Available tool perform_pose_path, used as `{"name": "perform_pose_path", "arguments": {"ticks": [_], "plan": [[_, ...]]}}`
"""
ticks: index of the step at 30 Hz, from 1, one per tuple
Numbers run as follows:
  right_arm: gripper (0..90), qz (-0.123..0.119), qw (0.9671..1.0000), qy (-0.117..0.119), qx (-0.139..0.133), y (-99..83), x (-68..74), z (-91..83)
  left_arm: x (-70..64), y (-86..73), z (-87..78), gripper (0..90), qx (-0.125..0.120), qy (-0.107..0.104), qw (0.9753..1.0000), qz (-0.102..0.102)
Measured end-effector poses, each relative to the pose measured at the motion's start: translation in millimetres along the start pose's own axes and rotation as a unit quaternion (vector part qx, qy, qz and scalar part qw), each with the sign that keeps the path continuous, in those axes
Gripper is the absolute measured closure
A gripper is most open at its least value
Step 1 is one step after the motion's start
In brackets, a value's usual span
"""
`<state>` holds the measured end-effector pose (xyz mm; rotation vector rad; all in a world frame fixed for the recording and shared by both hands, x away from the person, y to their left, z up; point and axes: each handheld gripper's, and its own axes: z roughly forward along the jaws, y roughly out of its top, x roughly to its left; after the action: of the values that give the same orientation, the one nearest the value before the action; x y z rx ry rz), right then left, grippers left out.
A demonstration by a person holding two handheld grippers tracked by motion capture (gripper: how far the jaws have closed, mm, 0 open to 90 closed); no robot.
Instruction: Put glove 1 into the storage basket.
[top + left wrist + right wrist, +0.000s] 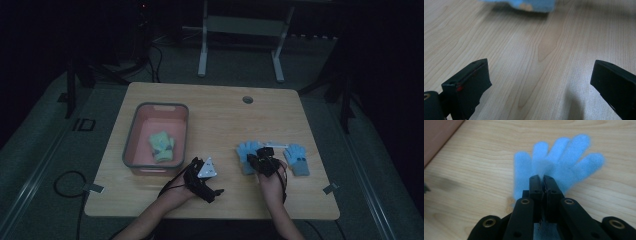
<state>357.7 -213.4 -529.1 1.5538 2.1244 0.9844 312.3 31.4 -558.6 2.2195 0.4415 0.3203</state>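
Two light blue gloves lie on the wooden table (220,120). In the high view my right gripper (262,159) sits on the left blue glove (245,150), and the other blue glove (298,160) lies apart to its right. The right gripper view shows the right gripper (543,178) shut, pinching the blue glove (564,157) near its palm, with the glove's fingers spread beyond. My left gripper (210,182) rests low near the front edge. In its own view the left gripper (540,75) is open over bare wood, with a blue glove edge (536,5) ahead.
A pink bin with a grey rim (131,145) stands at the table's left and holds a green pair of gloves (161,146); its corner (436,135) shows in the right gripper view. A small white strip (277,145) lies between the blue gloves. A cable hole (247,99) is at the back.
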Motion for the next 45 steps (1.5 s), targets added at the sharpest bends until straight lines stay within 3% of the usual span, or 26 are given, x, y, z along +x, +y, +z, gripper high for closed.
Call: {"name": "perform_pose_path", "arguments": {"ticks": [5,7,13,19,22,27,28,31,33,40,45], "plan": [[86.2,-0.001,0.9997,-0.022,0.009,-5.2,-2.4,13.1,0.3,-0.3,-1.8,2.7,-0.005,0.0,1.0,-0.002],[85.7,0.01,0.9997,-0.021,0.012,-8.4,-5.5,15.2,1.1,-1.2,-1.6,2.7,-0.005,-0.001,1.0,-0.003],[80.5,0.01,0.9997,-0.021,0.008,-12.5,-6.0,17.9,0.5,-2.0,-0.7,2.7,-0.002,0.001,1.0,-0.001],[73.0,0.005,0.9998,-0.021,-0.001,-8.1,-7.3,8.8,2.0,-3.3,-0.6,2.7,0.001,0.006,1.0,-0.003],[67.6,0.008,0.9999,-0.01,-0.002,-4.9,-12.5,4.8,2.9,-3.9,-0.3,2.7,0.001,0.006,1.0,-0.006],[66.1,-0.01,0.9999,-0.001,-0.007,0.5,-20.2,0.1,2.8,-4.1,-0.9,2.7,0.001,0.007,1.0,-0.005],[66.8,-0.025,0.9996,-0.006,-0.01,4.0,-25.9,-4.2,2.5,-4.2,-1.0,2.7,-0.003,0.007,0.9999,-0.009],[68.1,-0.033,0.9993,-0.004,-0.017,8.0,-37.2,-11.9,3.0,-4.4,-0.7,2.7,-0.002,0.007,0.9999,-0.009],[68.3,-0.03,0.9994,0.0,-0.018,9.7,-45.7,-16.5,3.0,-4.4,-0.3,2.7,-0.002,0.007,0.9999,-0.009],[69.5,-0.03,0.9989,-0.021,-0.028,10.4,-70.9,-32.4,2.7,-4.3,0.2,2.7,0.0,0.006,1.0,-0.006],[68.2,-0.031,0.9986,-0.038,-0.019,5.7,-88.7,-38.8,2.7,-4.3,1.4,2.7,0.002,0.005,1.0,-0.007]]}}
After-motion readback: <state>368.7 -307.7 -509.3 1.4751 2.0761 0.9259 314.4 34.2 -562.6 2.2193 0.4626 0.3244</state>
